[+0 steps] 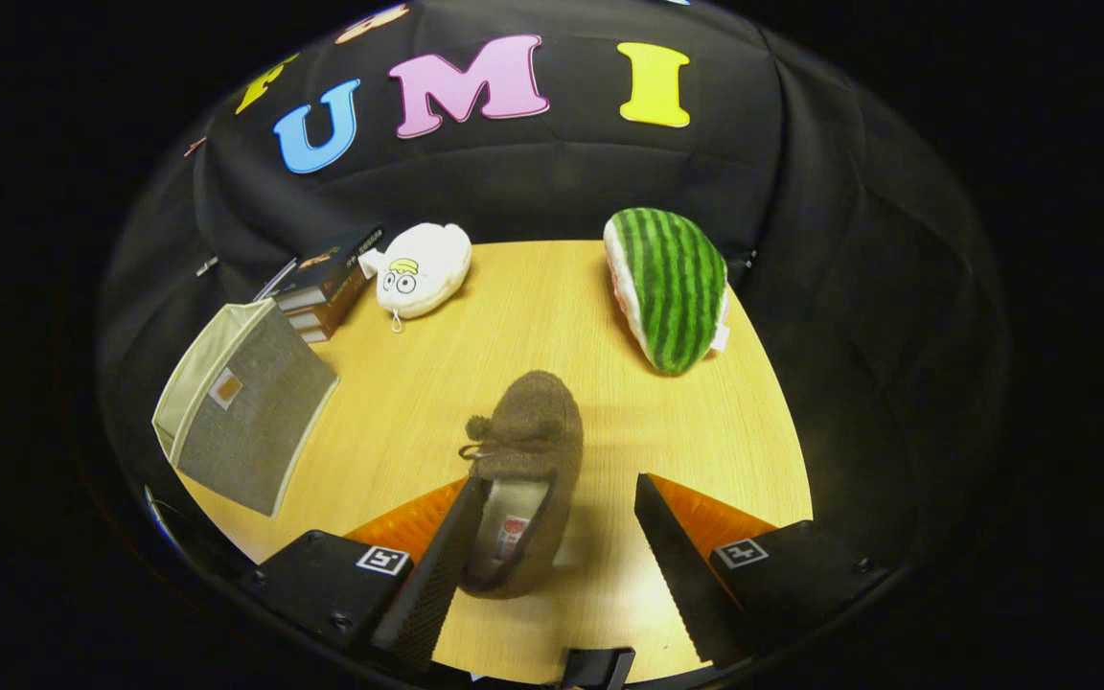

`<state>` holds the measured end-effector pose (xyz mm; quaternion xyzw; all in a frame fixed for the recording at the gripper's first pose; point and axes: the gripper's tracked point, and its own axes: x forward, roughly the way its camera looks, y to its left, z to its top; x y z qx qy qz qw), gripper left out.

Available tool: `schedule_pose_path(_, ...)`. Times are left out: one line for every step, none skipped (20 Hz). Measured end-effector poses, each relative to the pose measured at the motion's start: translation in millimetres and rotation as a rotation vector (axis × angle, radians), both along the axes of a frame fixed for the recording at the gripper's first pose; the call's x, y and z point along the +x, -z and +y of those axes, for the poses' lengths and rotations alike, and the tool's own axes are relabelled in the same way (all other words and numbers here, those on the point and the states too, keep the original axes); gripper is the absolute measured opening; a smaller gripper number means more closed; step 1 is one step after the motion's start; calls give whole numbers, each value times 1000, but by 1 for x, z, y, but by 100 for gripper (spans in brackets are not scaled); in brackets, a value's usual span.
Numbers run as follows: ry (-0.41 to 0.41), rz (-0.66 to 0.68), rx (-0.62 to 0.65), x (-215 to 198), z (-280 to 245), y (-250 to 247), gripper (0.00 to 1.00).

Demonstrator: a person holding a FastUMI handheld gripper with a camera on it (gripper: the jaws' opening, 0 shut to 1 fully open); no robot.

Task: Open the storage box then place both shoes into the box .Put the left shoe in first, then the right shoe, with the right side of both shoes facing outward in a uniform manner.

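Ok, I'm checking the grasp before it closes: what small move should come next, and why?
Probably nudge the gripper sideways toward the storage box. The brown shoe lies between the open fingers, hard against one finger with a wide gap to the other; centring first should help.

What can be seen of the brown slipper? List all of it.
The brown slipper looks like fuzzy felt or wool, with a rounded toe, a small pom-pom and a dark lace bow at the front of its opening, and a pale lining carrying a red label. It lies sole-down on the wooden table, toe pointing away. Its heel sits between the fingers of the open tool, close against one finger; actual contact is unclear.
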<state>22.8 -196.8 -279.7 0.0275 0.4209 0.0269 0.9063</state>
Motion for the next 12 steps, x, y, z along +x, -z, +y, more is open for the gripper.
schedule_pose_path(-8, 8, 6, -1, 2, 4, 99)
schedule_pose_path(-19, 20, 7, -2, 3, 9, 99)
schedule_pose_path(-30, 36, -3, -1, 3, 18, 99)
schedule_pose_path(-32, 52, -23, 0, -1, 28, 99)
schedule_pose_path(-28, 71, -38, 2, -5, 36, 99)
schedule_pose_path(-21, 90, -44, 4, -8, 44, 99)
schedule_pose_path(-17, 108, -48, 7, -9, 52, 99)
schedule_pose_path(-12, 124, -60, 11, -11, 60, 99)
schedule_pose_path(-6, 142, -69, 14, -13, 67, 99)
schedule_pose_path(0, 155, -73, 17, -14, 72, 99)
schedule_pose_path(7, 169, -68, 21, -14, 78, 99)
schedule_pose_path(15, 184, -58, 25, -13, 84, 99)
